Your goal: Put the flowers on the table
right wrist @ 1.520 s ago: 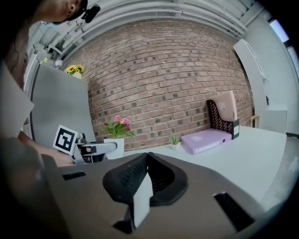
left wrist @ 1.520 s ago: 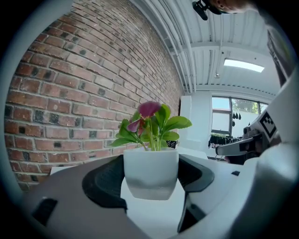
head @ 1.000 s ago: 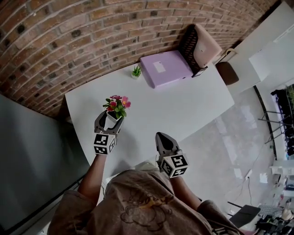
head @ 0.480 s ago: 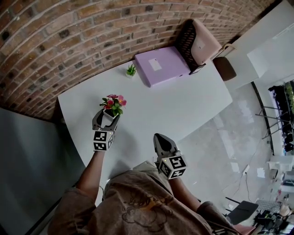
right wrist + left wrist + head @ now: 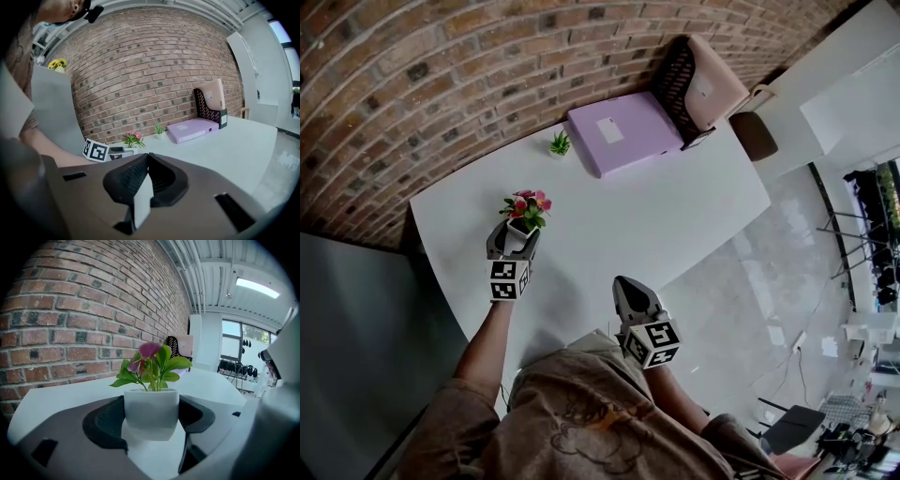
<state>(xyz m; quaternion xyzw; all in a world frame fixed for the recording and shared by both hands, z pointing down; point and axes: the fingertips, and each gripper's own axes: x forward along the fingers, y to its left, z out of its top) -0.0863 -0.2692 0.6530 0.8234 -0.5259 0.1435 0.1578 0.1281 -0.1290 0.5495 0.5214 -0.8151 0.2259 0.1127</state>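
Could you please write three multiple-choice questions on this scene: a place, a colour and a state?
1. Where on the table does the small green plant stand? A. beside the lilac binder; B. at the near edge; C. in the middle.
2. What colour is the flower pot in the left gripper? A. black; B. white; C. red.
3. How are the right gripper's jaws? A. wide apart; B. shut on the flower pot; C. together, empty.
1 A: the head view shows it there; 2 B: white in the left gripper view; 3 C: the right gripper view shows them touching.
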